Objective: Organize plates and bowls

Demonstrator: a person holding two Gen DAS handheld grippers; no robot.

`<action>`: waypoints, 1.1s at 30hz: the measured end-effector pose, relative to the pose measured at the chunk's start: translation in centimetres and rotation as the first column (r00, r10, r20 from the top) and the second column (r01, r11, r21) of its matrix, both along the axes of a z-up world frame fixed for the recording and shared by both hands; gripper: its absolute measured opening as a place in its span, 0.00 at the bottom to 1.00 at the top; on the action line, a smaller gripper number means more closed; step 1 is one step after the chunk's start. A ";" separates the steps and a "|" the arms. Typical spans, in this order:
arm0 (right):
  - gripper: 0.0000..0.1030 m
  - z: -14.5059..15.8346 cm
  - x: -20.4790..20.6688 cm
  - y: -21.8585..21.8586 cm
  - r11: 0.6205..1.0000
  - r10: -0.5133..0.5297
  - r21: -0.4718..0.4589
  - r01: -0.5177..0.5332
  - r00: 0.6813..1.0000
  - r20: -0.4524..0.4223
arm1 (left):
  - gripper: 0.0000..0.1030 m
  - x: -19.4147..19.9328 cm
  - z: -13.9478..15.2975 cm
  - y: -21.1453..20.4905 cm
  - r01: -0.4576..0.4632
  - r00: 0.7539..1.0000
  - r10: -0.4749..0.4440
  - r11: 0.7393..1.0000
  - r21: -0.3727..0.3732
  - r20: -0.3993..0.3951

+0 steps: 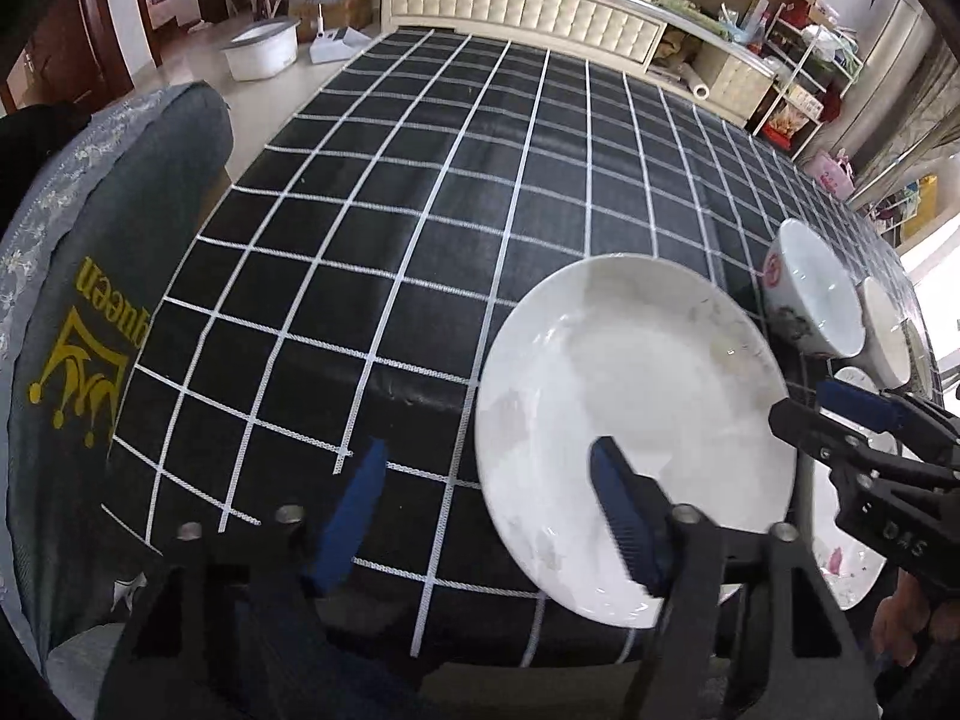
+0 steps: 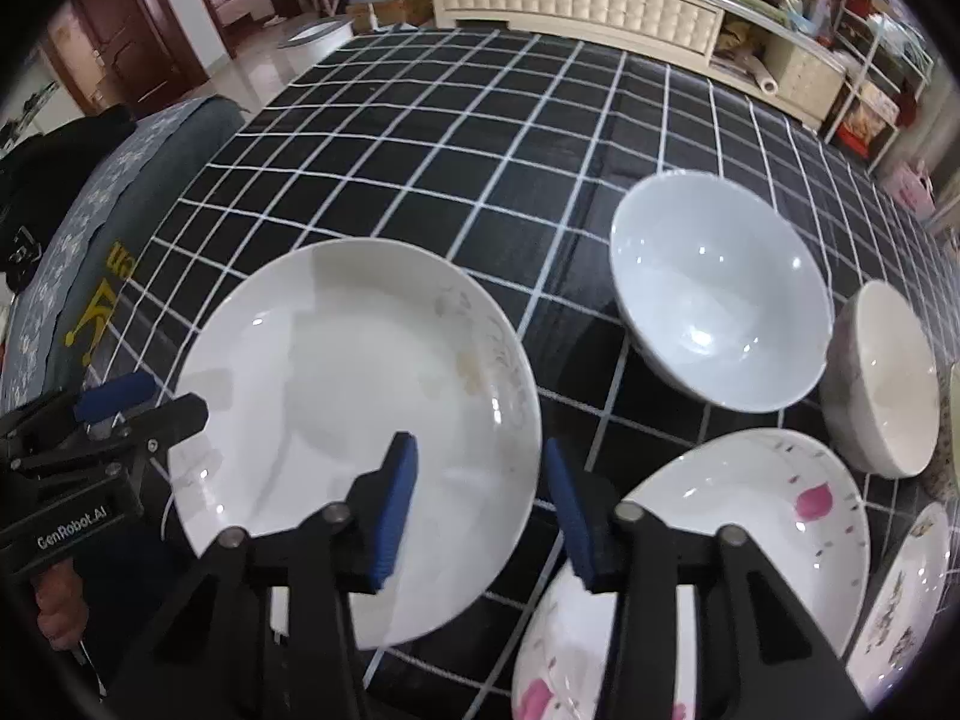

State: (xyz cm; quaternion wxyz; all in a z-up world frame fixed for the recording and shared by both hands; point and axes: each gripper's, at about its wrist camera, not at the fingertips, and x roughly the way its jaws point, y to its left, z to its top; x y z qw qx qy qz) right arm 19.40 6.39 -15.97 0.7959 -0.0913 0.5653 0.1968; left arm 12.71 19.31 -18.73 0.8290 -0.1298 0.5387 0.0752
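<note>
Covering the whole table (image 2: 480, 138) is a black cloth crossed by a white grid, creased in places and hanging over the near edge. At that near edge lies a large white plate (image 2: 354, 408), plain but for a faint pattern on its rim. Toward the right edge stand a pale white bowl (image 2: 720, 294) and, just beside it, a cream bowl (image 2: 888, 384) tipped on its side. A plate with pink flowers (image 2: 774, 510) lies near the near right corner, with another patterned plate (image 2: 906, 594) at the very edge of view.

The left gripper (image 1: 489, 495) hovers over the left rim of the white plate with its blue pads apart; one pad is above the plate, the other above the cloth, and neither presses on anything. The right gripper (image 2: 480, 504) straddles the plate's right rim in the same way, jaws parted, nothing clamped.

Off the left edge of the table stands a grey upholstered chair back (image 1: 108, 252) with lace trim and a yellow crown print. Beyond the far edge runs a long cream tufted cabinet (image 1: 522, 6) loaded with boxes and bottles. A white tub (image 1: 261, 48) sits on the pale floor near dark wooden doors (image 2: 138, 54), and a wire shelf rack (image 1: 804, 72) full of goods stands past the far right corner.
</note>
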 end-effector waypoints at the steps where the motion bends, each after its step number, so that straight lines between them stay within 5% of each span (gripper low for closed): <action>1: 0.41 -0.3 0.1 -0.1 1.000 -0.007 -0.001 0.007 1.000 -0.003 | 0.59 0.3 -0.4 0.1 0.001 1.000 -0.001 1.000 0.000 -0.006; 5: 0.34 -1.0 0.5 -0.3 1.000 -0.021 -0.005 0.021 1.000 -0.019 | 0.49 0.8 -1.4 0.5 0.009 1.000 -0.009 1.000 -0.016 -0.027; 8: 0.28 -1.2 0.8 -0.4 0.999 -0.033 -0.016 0.033 0.999 -0.018 | 0.27 1.3 -2.3 0.8 0.014 0.999 -0.016 0.999 -0.046 -0.050; 13: 0.25 -1.6 1.0 -0.4 0.999 -0.043 -0.025 0.042 0.999 -0.021 | 0.18 1.7 -2.8 0.3 0.049 0.998 -0.052 0.996 -0.070 -0.048; 33: 0.25 -0.4 1.1 0.0 0.998 -0.055 0.008 0.056 0.998 -0.027 | 0.17 1.2 -0.7 0.1 0.035 0.999 -0.035 0.999 -0.020 -0.012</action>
